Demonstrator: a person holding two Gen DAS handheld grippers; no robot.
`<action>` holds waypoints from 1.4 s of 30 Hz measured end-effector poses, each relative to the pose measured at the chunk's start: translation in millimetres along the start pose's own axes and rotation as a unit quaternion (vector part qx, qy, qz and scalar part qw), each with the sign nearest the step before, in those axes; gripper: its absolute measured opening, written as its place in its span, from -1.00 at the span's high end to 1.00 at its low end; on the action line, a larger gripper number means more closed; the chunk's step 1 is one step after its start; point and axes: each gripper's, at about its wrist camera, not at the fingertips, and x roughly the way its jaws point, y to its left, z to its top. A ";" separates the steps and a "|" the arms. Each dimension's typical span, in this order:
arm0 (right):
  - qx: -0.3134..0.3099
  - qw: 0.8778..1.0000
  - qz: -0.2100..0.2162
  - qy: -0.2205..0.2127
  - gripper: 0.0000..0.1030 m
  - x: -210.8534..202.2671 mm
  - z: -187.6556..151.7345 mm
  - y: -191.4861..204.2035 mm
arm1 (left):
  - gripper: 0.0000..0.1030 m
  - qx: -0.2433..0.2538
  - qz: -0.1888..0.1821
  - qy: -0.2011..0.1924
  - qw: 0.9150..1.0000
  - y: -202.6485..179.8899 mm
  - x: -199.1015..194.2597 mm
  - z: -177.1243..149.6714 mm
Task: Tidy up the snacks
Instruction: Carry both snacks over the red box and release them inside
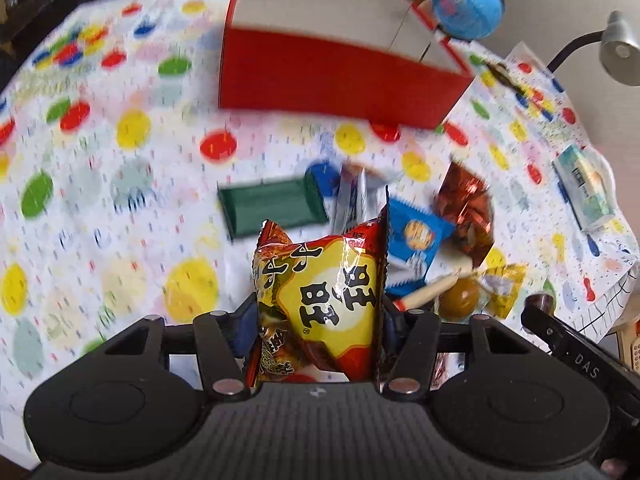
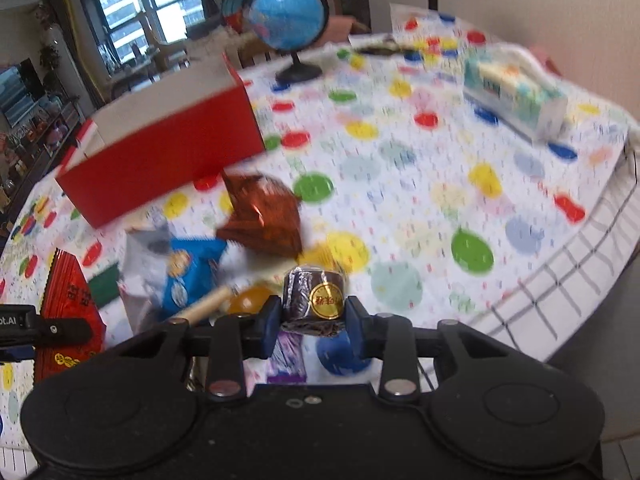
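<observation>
My left gripper (image 1: 320,312) is shut on a red and yellow snack bag (image 1: 324,296) and holds it above the table. My right gripper (image 2: 312,312) is shut on a small dark brown round snack with a gold label (image 2: 314,298). A red open box (image 1: 332,68) stands at the far side of the table; it also shows in the right wrist view (image 2: 168,164). Loose snacks lie in between: a green packet (image 1: 272,206), a blue packet (image 1: 416,240), a brown foil packet (image 1: 466,208), a lollipop (image 1: 460,296). The right wrist view shows the brown foil packet (image 2: 264,216) and the blue packet (image 2: 192,272).
A dotted cloth (image 1: 120,200) covers the table. A blue globe (image 2: 286,16) stands behind the box. A tissue pack (image 2: 516,96) lies at the far right. A desk lamp (image 1: 616,48) is at the right. The table edge (image 2: 560,280) runs along the right.
</observation>
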 end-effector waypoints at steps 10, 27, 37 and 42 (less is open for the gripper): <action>-0.022 0.998 0.027 -0.049 0.36 -18.1 28.5 40.5 | -0.10 0.018 -0.004 -0.052 0.998 8.3 -34.9 27.0; -0.094 0.987 0.096 -0.087 0.36 -12.5 107.9 109.4 | -0.11 0.014 0.002 -0.098 0.995 14.7 -56.8 95.4; -0.130 0.980 0.134 -0.071 0.36 37.2 167.9 128.3 | -0.11 0.023 0.039 -0.111 0.993 -3.1 -29.9 161.8; -0.146 0.978 0.138 -0.058 0.36 66.6 191.4 130.4 | -0.12 0.032 0.053 -0.114 0.992 -15.9 -8.4 196.8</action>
